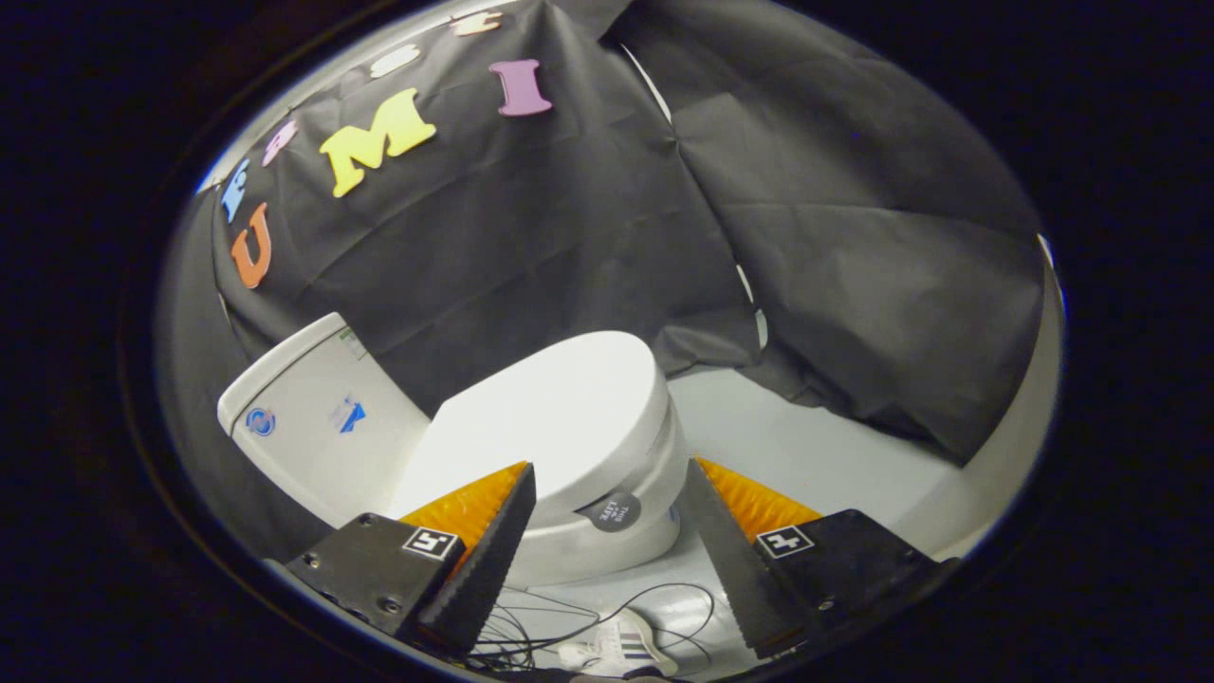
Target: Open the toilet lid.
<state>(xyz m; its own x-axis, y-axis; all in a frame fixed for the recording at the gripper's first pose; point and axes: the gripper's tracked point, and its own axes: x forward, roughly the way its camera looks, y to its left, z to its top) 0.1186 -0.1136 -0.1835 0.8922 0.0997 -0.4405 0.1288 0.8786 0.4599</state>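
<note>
Gripper (607, 555) hangs with its fingers spread wide and empty, the front rim of the toilet (607, 541) sitting just ahead of them and between their tips. Its lid (560, 417) looks fully down, lying flat on the seat in front of the tank (313, 417), so by my reckoning nothing is done yet. What remains is catching the lid's front edge and swinging it up toward the tank.

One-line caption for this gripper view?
Open tongs hover before the toilet's closed lid, cistern behind, cables below.
</note>
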